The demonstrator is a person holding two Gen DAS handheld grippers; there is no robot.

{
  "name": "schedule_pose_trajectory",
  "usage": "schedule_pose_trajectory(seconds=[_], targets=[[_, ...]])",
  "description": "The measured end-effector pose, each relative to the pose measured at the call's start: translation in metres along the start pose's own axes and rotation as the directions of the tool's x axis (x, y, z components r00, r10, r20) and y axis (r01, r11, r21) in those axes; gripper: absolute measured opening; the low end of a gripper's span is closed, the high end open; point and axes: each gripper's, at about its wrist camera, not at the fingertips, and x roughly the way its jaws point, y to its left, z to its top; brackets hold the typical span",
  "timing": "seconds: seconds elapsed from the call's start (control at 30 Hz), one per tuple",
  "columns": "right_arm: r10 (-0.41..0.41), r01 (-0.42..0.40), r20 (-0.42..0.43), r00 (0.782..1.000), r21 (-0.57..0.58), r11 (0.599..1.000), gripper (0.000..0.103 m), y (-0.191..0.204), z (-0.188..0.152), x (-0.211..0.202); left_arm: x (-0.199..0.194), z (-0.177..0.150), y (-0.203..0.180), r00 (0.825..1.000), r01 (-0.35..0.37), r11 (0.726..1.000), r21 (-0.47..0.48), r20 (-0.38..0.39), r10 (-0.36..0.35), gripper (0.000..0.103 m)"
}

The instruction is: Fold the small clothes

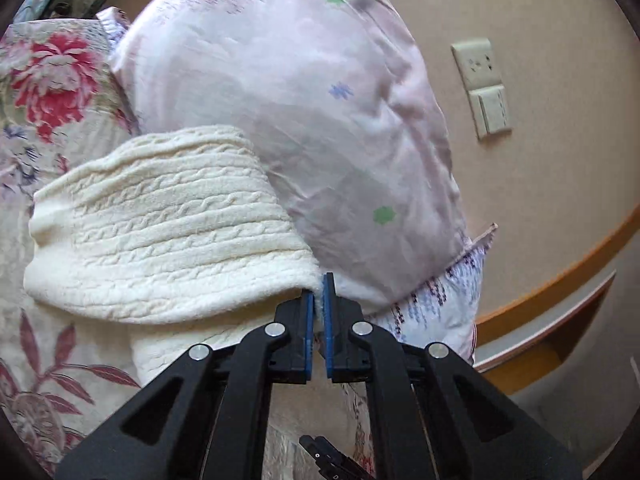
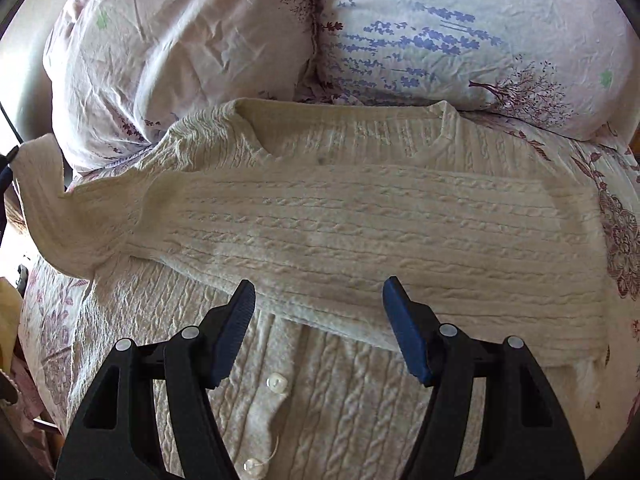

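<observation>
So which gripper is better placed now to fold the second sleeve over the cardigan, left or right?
Left. The left gripper is already shut on the cuff of the loose sleeve and only needs to carry it across. The right gripper hangs open above the cardigan, holding nothing.

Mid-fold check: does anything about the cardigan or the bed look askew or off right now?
One sleeve lies folded flat across the cream cardigan. The other sleeve is bunched and lifted off the bedspread, pinched at its edge by the shut left gripper, crowding the pink pillow. The right gripper hangs open above the folded sleeve. No damage visible.
</observation>
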Motion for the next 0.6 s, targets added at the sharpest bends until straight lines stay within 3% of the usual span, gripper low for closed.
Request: schedule_pose_trajectory(seconds=[0.1,0.2,0.3,0.37,0.4,0.43,0.47,0.53,0.6], targets=[[-0.008,0.008,0.008,1.0,0.03,1.0,0.068,-0.013,-0.001,-0.006,0.039,-0.04,-0.02,0.991,-0.001,0.995,0.104,-0.13,0.014,0.004],[-0.019,0.018,0.008,1.0,0.059,0.998,0.068,-0.026,-0.001,-0.008,0.075,-0.087,-0.023,0.959,-0.048,0.977,0.207,-0.263,0.103,0.004],[-0.02,0.02,-0.003,1.0,0.082,0.996,0.068,-0.035,0.001,-0.007,0.112,-0.134,-0.011,0.887,-0.15,0.925,0.35,-0.366,0.283,0.005],[-0.017,0.018,-0.005,1.0,0.08,0.997,0.068,-0.037,0.003,-0.007,0.126,-0.157,0.0,0.83,-0.201,0.879,0.432,-0.401,0.387,0.014],[-0.007,0.007,0.002,1.0,0.073,0.997,0.068,-0.035,0.006,-0.009,0.125,-0.162,0.002,0.828,-0.193,0.873,0.447,-0.403,0.389,0.015],[0.014,-0.015,0.016,1.0,0.063,0.998,0.068,-0.032,0.009,-0.012,0.118,-0.163,-0.002,0.842,-0.181,0.869,0.461,-0.384,0.379,0.027],[0.042,-0.044,0.035,0.999,0.048,0.998,0.068,-0.027,0.014,-0.017,0.111,-0.163,-0.006,0.85,-0.162,0.867,0.47,-0.379,0.365,0.05],[0.134,-0.133,0.065,0.989,-0.009,0.991,0.068,-0.01,0.028,-0.027,0.09,-0.162,-0.015,0.872,-0.156,0.852,0.499,-0.336,0.356,0.074],[0.236,-0.23,0.066,0.969,-0.095,0.969,0.068,0.021,0.043,-0.032,0.072,-0.161,-0.02,0.884,-0.162,0.831,0.533,-0.295,0.362,0.075]])
